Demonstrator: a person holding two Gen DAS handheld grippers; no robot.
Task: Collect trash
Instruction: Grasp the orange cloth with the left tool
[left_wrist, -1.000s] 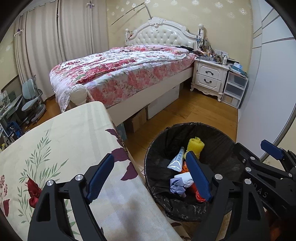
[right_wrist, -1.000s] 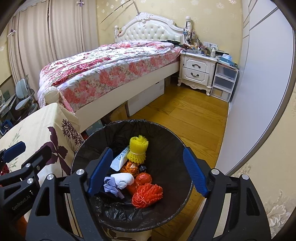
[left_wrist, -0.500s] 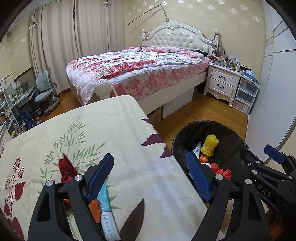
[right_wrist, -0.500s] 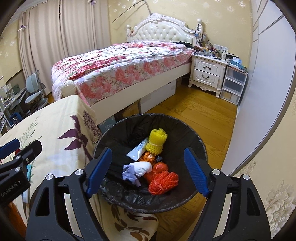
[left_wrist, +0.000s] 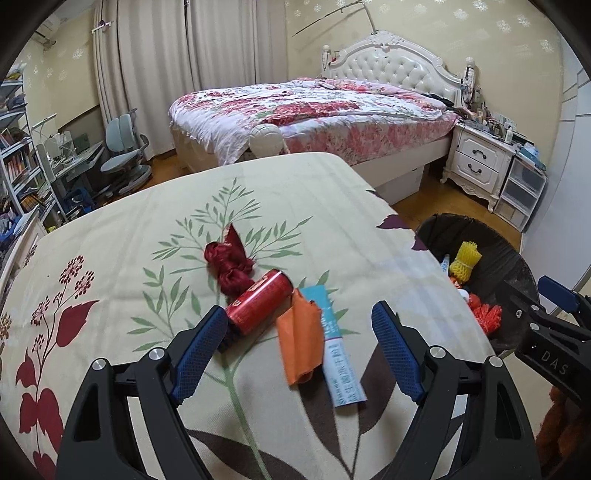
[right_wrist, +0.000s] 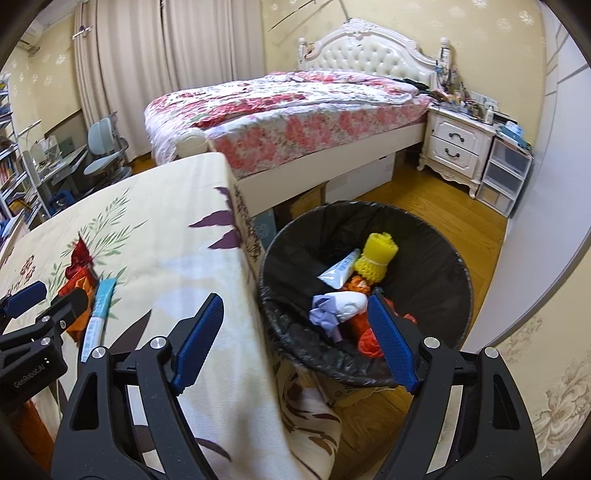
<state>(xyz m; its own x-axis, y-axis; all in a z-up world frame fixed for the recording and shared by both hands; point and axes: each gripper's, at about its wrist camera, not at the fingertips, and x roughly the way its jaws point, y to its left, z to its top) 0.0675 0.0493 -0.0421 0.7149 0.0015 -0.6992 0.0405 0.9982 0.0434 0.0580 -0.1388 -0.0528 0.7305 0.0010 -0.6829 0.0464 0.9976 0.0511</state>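
On the floral tablecloth (left_wrist: 147, 221) lie a red can (left_wrist: 260, 301), an orange wrapper (left_wrist: 298, 341), a blue-and-white tube (left_wrist: 338, 354) and a dark red net wad (left_wrist: 229, 264). My left gripper (left_wrist: 299, 350) is open and empty, hovering just above the orange wrapper and tube. My right gripper (right_wrist: 295, 339) is open and empty, over the table edge beside the black-lined trash bin (right_wrist: 436, 236). The bin holds a yellow foam net (right_wrist: 376, 256), a white tube, a crumpled tissue (right_wrist: 332, 308) and orange netting. The bin also shows in the left wrist view (left_wrist: 509, 258).
A bed with a pink floral quilt (left_wrist: 314, 110) stands behind the table. A white nightstand (left_wrist: 480, 162) and plastic drawers (left_wrist: 521, 192) sit at the right wall. A desk chair (left_wrist: 122, 155) and shelves stand at the left. The floor is wood.
Both grippers have swung left, away from the bin. The left gripper went from above the bin to above the trash on the table. Both stay open.
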